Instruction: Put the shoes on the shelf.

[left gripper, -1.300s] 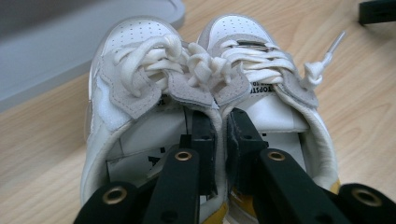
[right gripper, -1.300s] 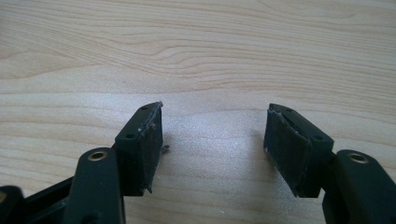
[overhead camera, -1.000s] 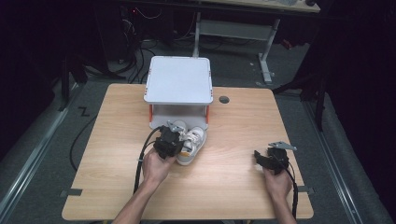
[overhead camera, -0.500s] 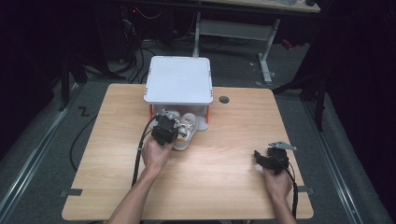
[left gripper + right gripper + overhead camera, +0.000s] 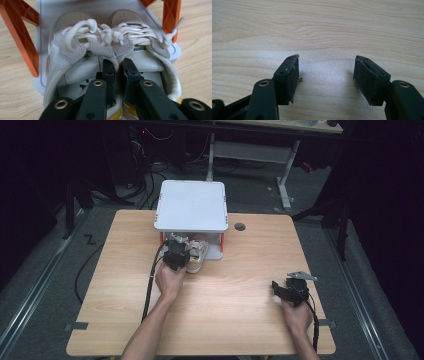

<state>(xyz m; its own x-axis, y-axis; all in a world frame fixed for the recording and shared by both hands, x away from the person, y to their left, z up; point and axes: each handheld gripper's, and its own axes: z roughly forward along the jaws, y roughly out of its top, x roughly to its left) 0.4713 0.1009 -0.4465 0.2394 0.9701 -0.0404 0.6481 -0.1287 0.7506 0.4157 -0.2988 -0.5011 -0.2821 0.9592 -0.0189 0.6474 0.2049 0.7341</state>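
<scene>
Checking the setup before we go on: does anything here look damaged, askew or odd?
Only small wear: the right gripper pads look frayed at the edges. Otherwise the left gripper pinches both shoes by their inner collars, toes on the rack's lower shelf, laces loosely tangled.

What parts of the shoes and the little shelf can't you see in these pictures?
- Toes of the shoes: in the high view, hidden under the shelf's white top.
- Heels: in the left gripper view, covered by the left gripper, shut on the shoes' inner walls.
- Shelf's orange legs: cut off by the left gripper view's top edge.
- Print on the tongues: too small to read.
</scene>
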